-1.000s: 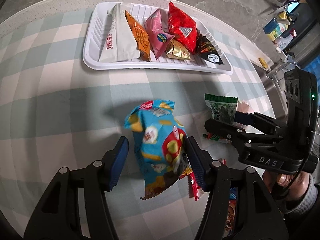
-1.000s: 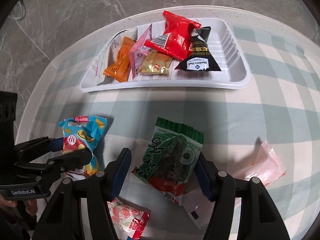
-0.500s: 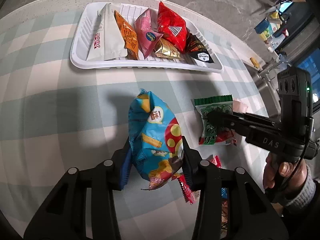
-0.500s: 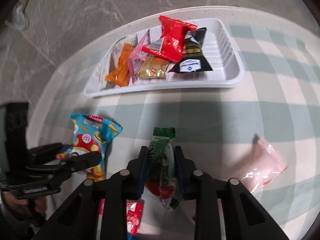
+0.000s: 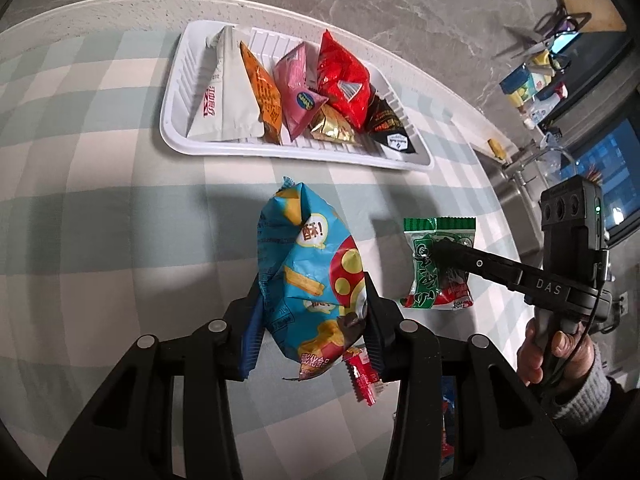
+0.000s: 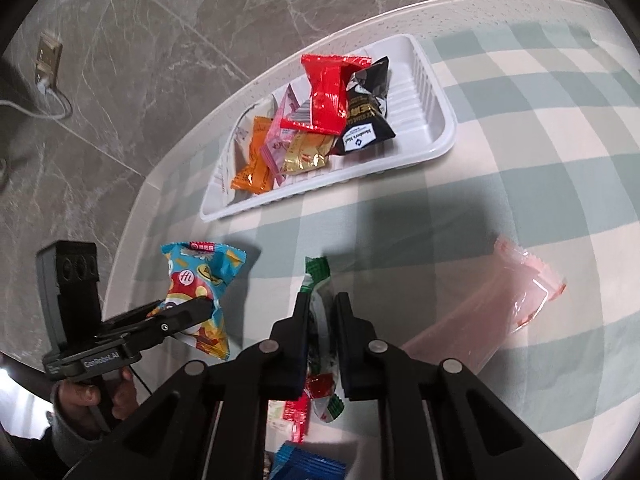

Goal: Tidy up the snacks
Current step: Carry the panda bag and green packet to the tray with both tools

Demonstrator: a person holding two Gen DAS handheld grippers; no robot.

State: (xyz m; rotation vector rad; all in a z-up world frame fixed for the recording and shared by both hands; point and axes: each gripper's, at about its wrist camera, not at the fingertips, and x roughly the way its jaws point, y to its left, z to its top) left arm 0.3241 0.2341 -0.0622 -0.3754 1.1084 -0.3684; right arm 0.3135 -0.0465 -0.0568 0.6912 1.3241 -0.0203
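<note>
My left gripper (image 5: 312,292) is shut on a blue snack bag (image 5: 308,256), which hangs above the checked cloth. In the right wrist view the same bag (image 6: 200,280) sits in the left gripper (image 6: 188,312) at the left. My right gripper (image 6: 322,304) has its jaws closing tight on a green snack packet (image 6: 316,272), pads pressed on it edge-on. The left wrist view shows that packet (image 5: 428,280) lifted, with the right gripper (image 5: 436,246) on it. The white tray (image 5: 170,120) at the back holds several snack bags, and its right end (image 6: 416,88) is bare.
A pale pink packet (image 6: 524,292) lies on the cloth to the right. A small red packet (image 5: 362,376) and a blue packet (image 6: 308,464) lie close under the grippers. A hand (image 5: 556,344) holds the right gripper. The round table's edge curves behind the tray.
The left gripper closed on the blue bag and lifted it. The right gripper closed on the green packet, turned it edge-on and raised it off the cloth.
</note>
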